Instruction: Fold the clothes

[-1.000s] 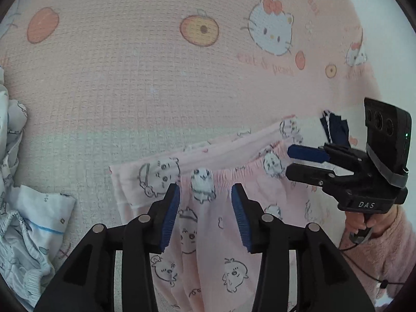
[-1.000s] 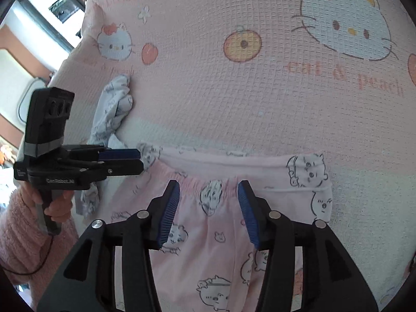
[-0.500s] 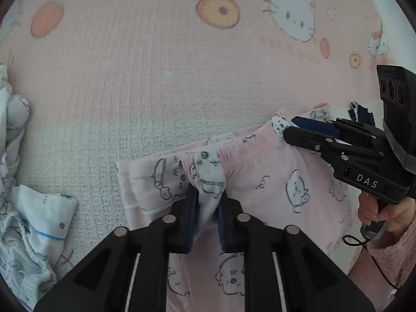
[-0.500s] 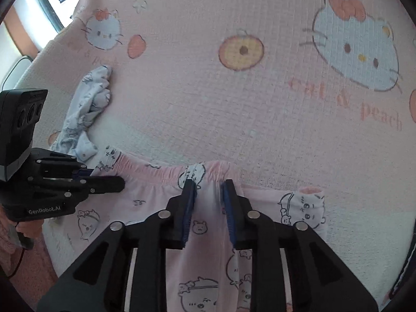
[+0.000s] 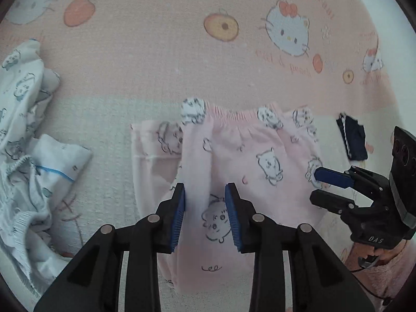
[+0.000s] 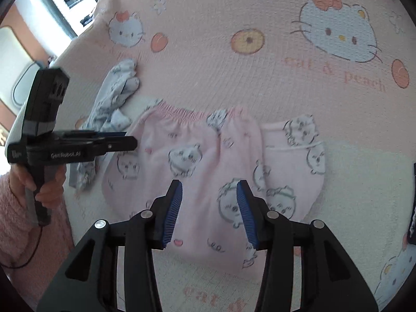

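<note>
In the left wrist view, the pink trousers [image 5: 244, 161] lay folded at the centre of the frame on the pink cartoon-cat bedspread [image 5: 145, 59], gathered waistband toward the top, a paler folded layer showing at their left edge. The left gripper [image 5: 204, 213] hung above the cloth at lower centre, its jaws parting, blue pads clear of the fabric and holding nothing. At the right edge the right gripper [image 5: 318, 186] reached in over the trousers' right side. A crumpled white garment [image 5: 23, 156] filled the left edge, and a small dark cloth [image 5: 352, 140] lay at the right. Bare bedspread filled the upper half.

In the right wrist view, the trousers [image 6: 197, 156] sat mid-frame, the paler layer at their right. The right gripper [image 6: 209, 208] was over them at lower centre, jaws opening, gripping nothing. The left gripper [image 6: 128, 140], gripped by a hand [image 6: 48, 187], pointed in from the left edge beside the white garment [image 6: 114, 96]. Open bedspread [image 6: 208, 20] lay above.
</note>
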A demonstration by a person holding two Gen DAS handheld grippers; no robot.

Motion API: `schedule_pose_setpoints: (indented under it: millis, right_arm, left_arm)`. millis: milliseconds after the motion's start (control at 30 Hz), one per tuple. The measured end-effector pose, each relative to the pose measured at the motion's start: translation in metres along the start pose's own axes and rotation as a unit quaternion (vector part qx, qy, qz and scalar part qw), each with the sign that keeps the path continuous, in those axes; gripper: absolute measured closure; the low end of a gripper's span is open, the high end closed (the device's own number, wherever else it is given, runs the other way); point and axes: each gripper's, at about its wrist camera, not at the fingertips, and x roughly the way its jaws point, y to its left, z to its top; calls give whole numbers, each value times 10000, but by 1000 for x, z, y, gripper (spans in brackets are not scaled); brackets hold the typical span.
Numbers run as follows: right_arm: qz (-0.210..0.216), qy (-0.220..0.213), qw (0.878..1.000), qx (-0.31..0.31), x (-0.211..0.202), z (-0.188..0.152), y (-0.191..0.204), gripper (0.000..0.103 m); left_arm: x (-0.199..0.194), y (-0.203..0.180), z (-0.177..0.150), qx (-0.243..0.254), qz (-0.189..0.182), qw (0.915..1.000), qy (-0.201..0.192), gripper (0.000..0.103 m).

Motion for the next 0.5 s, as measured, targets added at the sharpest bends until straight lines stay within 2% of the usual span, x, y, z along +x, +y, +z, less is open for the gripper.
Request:
schedule_pose_setpoints:
  millis: [33,67,133,167,200,267,300,333,400,500]
  right_arm:
    - [-61,101,9998,-144,7,-8,5,59]
    - [-335,248,9990,-176,15,-16,-1,60]
    - [-600,361,9975,104,20,-23,-18,62]
    - [-433,196,9981,383,9,-24,-26,62]
    - [-265,29,9975,659,-3,-25,-34,59]
    - [35,-370,9931,1110,-32,-29,-46,58]
    - [47,-464,9906,1288,-43,-33,-52,53]
    - [-56,-483,9882,1454,-48,-40,-58,49]
    - [-189,-448,9827,1785,-54,-54,-70,47]
    - [193,-56,9738,2264,-37,-68,-80,47]
  left_arm:
    - [6,1,-2,162,422,9990,63,70]
    - [11,3,-5,323,844,9958,126,69]
    - [5,23,-2,-283,614,9975,191,67]
    - [-6,31,-2,-674,361,9970,111,67]
    - [-19,33,-4,-864,175,9961,-39,67]
    - [-39,29,-18,-1067,189,9938,-246,63]
    - [-50,27,-25,-1169,196,9923,-349,61]
    - [-50,26,-36,-1364,159,9901,-298,58]
    - [-51,24,-58,-1754,87,9843,-197,57]
    - [-28,20,-81,-1981,58,9802,33,57]
